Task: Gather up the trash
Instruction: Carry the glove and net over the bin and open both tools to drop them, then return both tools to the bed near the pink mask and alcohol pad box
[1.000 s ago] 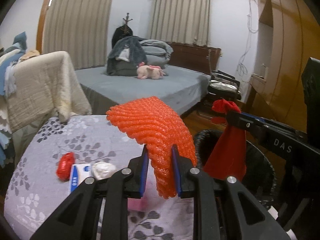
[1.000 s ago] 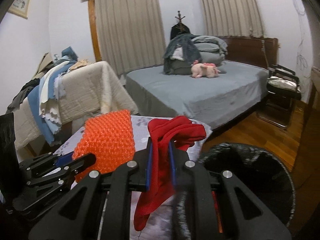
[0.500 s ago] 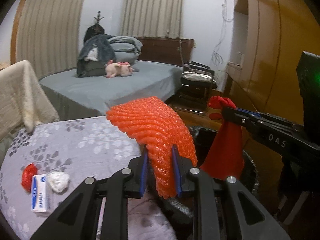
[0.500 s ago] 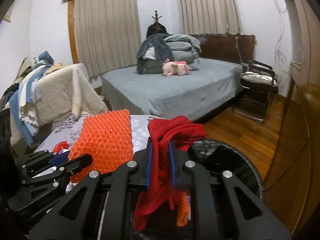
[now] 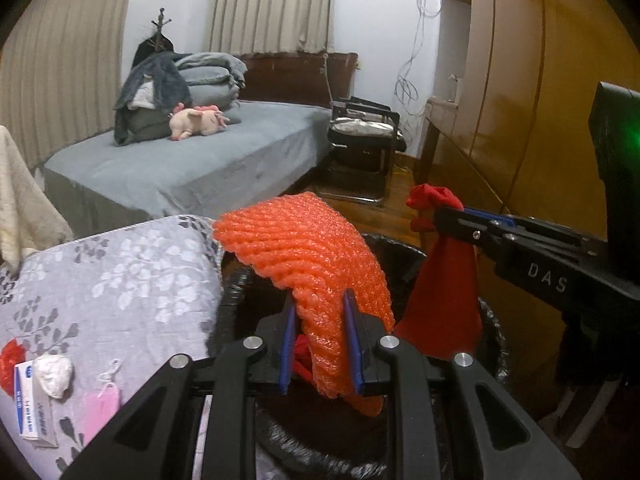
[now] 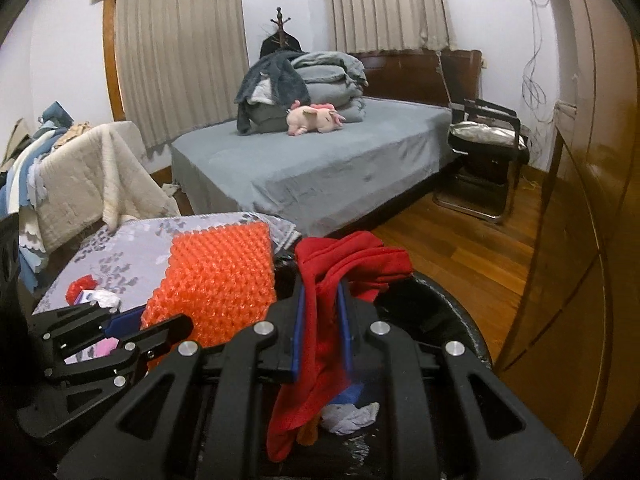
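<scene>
My left gripper is shut on an orange foam net sleeve, which arches up and hangs over the black-lined trash bin. My right gripper is shut on a crumpled red cloth that dangles above the same bin. In the left wrist view the right gripper comes in from the right with the red cloth hanging from it. In the right wrist view the left gripper and its orange net sit to the left. Paper and bits lie in the bin's bottom.
The grey flowered table still holds a small blue and white box, a white wad, a red scrap and a pink mask. A grey bed, a black chair and a wooden wardrobe stand around.
Both grippers have swung right and a little down, off the table and over the bin, each still holding its item. The table items have slid to the left of the views.
</scene>
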Demonstrator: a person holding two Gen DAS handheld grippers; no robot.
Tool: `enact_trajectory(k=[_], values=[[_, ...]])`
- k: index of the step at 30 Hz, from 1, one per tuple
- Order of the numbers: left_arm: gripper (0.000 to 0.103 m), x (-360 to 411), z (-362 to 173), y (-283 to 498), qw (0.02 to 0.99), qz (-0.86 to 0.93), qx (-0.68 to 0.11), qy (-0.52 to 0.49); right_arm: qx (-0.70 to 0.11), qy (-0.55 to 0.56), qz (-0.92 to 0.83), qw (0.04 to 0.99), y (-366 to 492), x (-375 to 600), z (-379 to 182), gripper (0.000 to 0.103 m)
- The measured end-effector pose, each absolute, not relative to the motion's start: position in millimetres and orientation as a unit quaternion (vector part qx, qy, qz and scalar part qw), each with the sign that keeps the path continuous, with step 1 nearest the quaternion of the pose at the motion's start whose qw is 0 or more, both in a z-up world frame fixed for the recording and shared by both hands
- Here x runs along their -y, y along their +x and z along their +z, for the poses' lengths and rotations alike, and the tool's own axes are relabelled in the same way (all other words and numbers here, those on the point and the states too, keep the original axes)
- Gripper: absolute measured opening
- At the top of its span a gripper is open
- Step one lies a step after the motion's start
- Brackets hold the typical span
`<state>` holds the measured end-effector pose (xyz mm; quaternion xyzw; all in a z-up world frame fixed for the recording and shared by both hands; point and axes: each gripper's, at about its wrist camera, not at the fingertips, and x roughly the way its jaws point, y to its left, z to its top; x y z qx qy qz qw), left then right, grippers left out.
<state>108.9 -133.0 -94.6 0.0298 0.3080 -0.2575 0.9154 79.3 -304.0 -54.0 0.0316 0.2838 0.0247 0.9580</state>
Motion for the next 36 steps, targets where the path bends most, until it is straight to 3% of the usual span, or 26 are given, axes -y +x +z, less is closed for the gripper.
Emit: enact_trajectory(k=[7, 10, 13, 18, 23, 27, 36], values=[[0.025, 152.3, -107.5, 113.0, 0.907, -0.27, -0.32, 0.037, -0.302, 0.035, 0.016, 0.953, 83.6, 313.6, -68.7, 0.018], [0.037, 154.0, -110.1, 115.0, 0.903, -0.277, -0.326, 0.034, -0.314, 0.032, 0.009, 0.949, 85.9, 314.8, -73.5, 0.036], [0.049, 150.6, -110.9, 116.2, 0.904, -0.272, -0.328, 0.03, -0.323, 0.031, 0.007, 0.946, 85.5, 316.5, -77.3, 0.047], [0.059, 138.2, -110.8, 112.8, 0.907, -0.259, -0.33, 0.025, -0.325, 0.032, -0.003, 0.945, 80.1, 317.9, -79.2, 0.061], [0.071, 113.3, -102.6, 104.5, 0.918, -0.236, -0.317, 0.021, -0.314, 0.035, -0.014, 0.949, 73.7, 312.4, -73.6, 0.088], [0.087, 84.5, -91.7, 98.4, 0.929, -0.209, -0.304, 0.007, -0.302, 0.043, -0.008, 0.952, 70.9, 303.0, -65.2, 0.093], [0.094, 15.3, -76.9, 84.1, 0.948, -0.14, -0.285, -0.012, -0.282, 0.052, 0.033, 0.957, 75.6, 255.7, -48.7, 0.096]])
